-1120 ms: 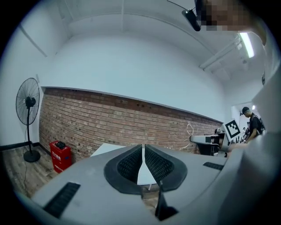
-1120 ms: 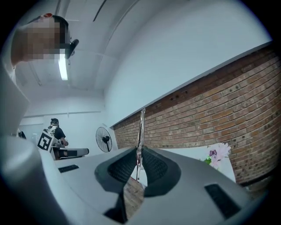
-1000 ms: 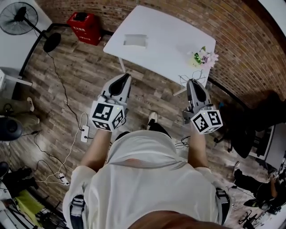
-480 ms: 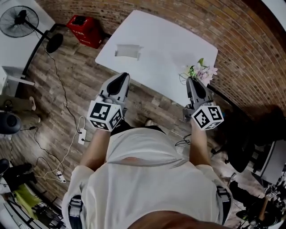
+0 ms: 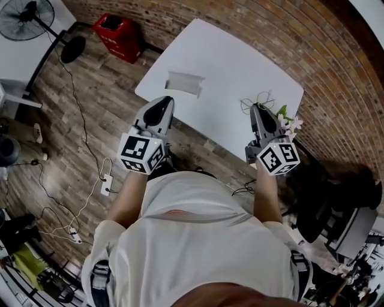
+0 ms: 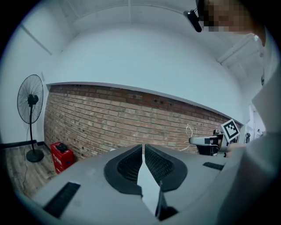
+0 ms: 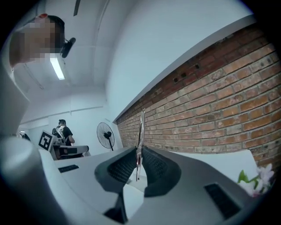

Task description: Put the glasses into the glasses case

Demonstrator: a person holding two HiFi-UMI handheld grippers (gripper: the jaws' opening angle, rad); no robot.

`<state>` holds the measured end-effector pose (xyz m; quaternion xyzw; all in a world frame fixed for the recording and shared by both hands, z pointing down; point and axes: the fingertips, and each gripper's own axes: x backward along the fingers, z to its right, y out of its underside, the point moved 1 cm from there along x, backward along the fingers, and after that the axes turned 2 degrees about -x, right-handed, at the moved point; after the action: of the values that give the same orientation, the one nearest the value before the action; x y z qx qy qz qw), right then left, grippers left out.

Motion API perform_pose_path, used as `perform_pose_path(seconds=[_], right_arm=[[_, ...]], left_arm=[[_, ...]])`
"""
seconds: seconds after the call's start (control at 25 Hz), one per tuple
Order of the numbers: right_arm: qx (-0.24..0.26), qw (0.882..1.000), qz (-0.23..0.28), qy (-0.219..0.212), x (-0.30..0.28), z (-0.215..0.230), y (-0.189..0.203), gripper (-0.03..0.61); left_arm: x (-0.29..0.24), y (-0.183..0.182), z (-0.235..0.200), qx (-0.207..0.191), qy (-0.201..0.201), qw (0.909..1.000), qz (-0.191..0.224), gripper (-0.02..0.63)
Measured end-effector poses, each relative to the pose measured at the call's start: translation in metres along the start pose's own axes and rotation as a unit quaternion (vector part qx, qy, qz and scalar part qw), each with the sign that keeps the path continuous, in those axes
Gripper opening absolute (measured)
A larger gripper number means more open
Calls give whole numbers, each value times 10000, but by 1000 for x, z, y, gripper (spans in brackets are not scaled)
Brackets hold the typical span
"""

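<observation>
The glasses case (image 5: 185, 83), a pale open box, lies on the white table (image 5: 234, 66), ahead of my left gripper (image 5: 163, 101). That gripper hangs over the table's near edge, shut, with nothing between its jaws (image 6: 142, 147). My right gripper (image 5: 259, 108) is shut on the thin wire glasses (image 5: 255, 101), which stick out past its tips above the table's right part. In the right gripper view a thin metal part of the glasses (image 7: 140, 127) stands upright between the pads.
Flowers (image 5: 288, 123) sit at the table's right edge, right beside my right gripper. A brick wall (image 5: 336, 54) runs behind the table. A red bin (image 5: 117, 36), a standing fan (image 5: 24, 12) and cables (image 5: 90, 180) are on the wooden floor to the left.
The table has drawn nearer and both grippers now reach over its near edge. The flowers have come alongside my right gripper. The glasses remain in the right gripper.
</observation>
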<state>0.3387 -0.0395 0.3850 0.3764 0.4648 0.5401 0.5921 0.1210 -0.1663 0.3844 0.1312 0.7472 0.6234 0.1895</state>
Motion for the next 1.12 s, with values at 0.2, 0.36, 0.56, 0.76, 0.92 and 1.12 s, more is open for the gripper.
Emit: perform_pose_path(seconds=[0.2,0.36,0.56,0.76,0.92,1.12], right_arm=[[182,9997,-141,-54,-75,-27,-5,95],[191,9995,-227,54,-116,-40,-2,95],[344,9984,-443,-10,-150,-45,5,95],[469,9950,-803,-371,-166,-27,9,97],[581,9869,-1303,-758,-182,-11,19,97],[957,9566,-2356,-1421,-205,-12,51,98]], left_arm=[[-17,-16,-78,-77,-40,10000,9,29],[-24,-19,-128,-74,-39,10000,-16,29],[-37,-16,-161,25,-129,9999,-102,29],[-46,-13,-154,89,-337,9993,-144,29],[-49,-9,-142,254,-595,9978,-160,29],[-51,-2,-136,328,-814,9958,-255,29]])
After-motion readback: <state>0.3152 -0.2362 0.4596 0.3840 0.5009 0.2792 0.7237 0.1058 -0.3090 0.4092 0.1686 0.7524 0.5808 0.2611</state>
